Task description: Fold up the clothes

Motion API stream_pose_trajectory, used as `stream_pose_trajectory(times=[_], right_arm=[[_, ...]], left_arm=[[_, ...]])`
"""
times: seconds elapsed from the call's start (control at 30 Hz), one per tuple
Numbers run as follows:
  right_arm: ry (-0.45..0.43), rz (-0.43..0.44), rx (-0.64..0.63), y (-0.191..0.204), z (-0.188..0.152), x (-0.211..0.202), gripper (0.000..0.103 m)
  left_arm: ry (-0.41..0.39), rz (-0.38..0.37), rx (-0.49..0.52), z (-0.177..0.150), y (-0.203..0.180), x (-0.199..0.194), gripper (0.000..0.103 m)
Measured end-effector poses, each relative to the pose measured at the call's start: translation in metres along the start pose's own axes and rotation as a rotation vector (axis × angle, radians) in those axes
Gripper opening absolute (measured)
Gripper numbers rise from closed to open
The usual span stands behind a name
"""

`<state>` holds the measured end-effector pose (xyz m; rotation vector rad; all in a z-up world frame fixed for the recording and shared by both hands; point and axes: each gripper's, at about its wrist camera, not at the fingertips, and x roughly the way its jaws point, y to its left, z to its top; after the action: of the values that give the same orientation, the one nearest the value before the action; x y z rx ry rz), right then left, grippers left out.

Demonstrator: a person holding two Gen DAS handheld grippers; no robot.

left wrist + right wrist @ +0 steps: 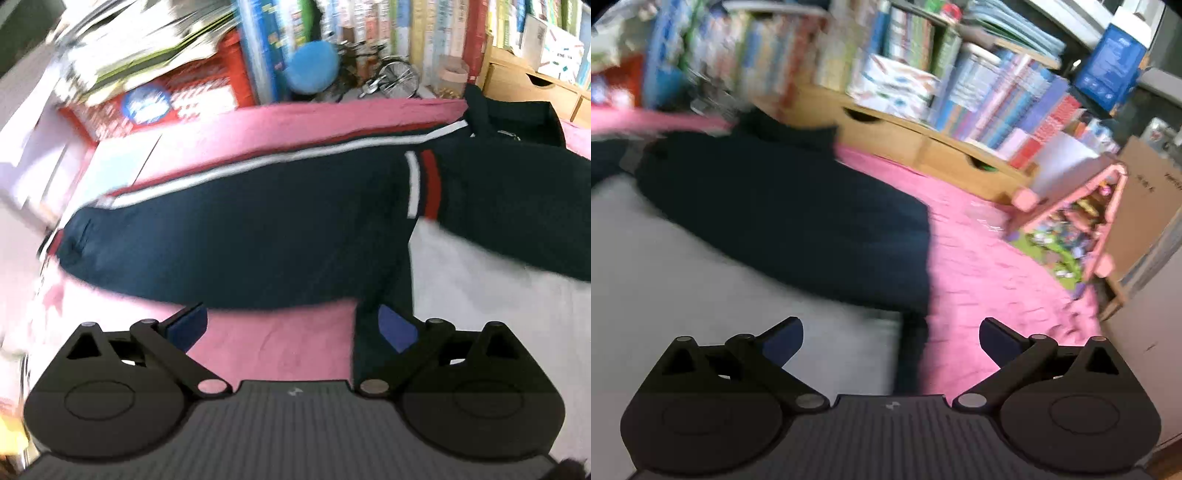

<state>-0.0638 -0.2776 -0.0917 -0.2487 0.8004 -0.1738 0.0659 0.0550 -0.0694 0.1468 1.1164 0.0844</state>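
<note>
Left gripper point(291, 325) has its jaws wide apart w/ nothing between them, hovering just above the pink blanket point(280, 347) at the near edge of the bed; a strip of dark cloth runs under its right finger. Right gripper point(891, 338) is likewise spread & empty, over the line where the white cloth point(701, 280) meets the pink. The navy shirt point(236, 236) w/ white and red stripes lies across the middle of the bed, one side already turned in, collar toward the far edge near the wooden drawers point(923, 144); it overlaps the white cloth. Both views are blurred, so hem edges are hard to pick out. Risks, as I judge them: a pinch here could catch blanket or white cloth along w/ the shirt and drag the whole pile; grabbing one layer only would undo the fold; uneven lift btw the two sides would skew it. Books & clutter beyond the far edge could snag a wide swing.
</note>
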Motion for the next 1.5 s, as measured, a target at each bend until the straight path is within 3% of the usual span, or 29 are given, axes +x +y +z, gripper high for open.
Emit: stream_pose_trajectory(times=[0.17, 0.27, 0.43, 0.63, 0.87, 1.0, 1.13, 1.2, 1.33, 1.5], right_arm=[[0.039, 0.324, 0.090, 0.031, 0.038, -0.051, 0.103], [0.016, 0.490, 0.123, 0.050, 0.069, -0.075, 0.103], [-0.050, 0.589, 0.076, 0.079, 0.108, -0.099, 0.103], [-0.084, 0.653, -0.041, 0.096, 0.120, -0.102, 0.103], [-0.102, 0.677, -0.126, 0.110, 0.125, -0.100, 0.103], [-0.091, 0.676, -0.164, 0.121, 0.127, -0.099, 0.103], [-0.059, 0.641, -0.185, 0.133, 0.125, -0.097, 0.103], [-0.039, 0.607, -0.187, 0.139, 0.122, -0.098, 0.103], [0.017, 0.505, -0.185, 0.151, 0.117, -0.106, 0.103], [0.104, 0.380, -0.199, 0.170, 0.106, -0.121, 0.103]], left_arm=[[0.129, -0.067, -0.107, -0.015, 0.043, -0.041, 0.101], [0.123, -0.100, -0.162, -0.022, 0.054, -0.068, 0.103], [0.035, -0.014, -0.136, -0.032, 0.048, -0.099, 0.103], [0.028, -0.027, -0.224, -0.043, 0.050, -0.103, 0.103], [0.031, -0.023, -0.299, -0.052, 0.064, -0.105, 0.103], [-0.018, -0.063, -0.394, -0.049, 0.092, -0.084, 0.103], [-0.077, -0.059, -0.578, -0.036, 0.141, -0.034, 0.103], [-0.112, -0.022, -0.614, -0.027, 0.161, 0.002, 0.103], [-0.023, 0.091, -0.639, -0.005, 0.192, 0.072, 0.103], [-0.013, 0.148, -0.789, 0.008, 0.238, 0.123, 0.103]])
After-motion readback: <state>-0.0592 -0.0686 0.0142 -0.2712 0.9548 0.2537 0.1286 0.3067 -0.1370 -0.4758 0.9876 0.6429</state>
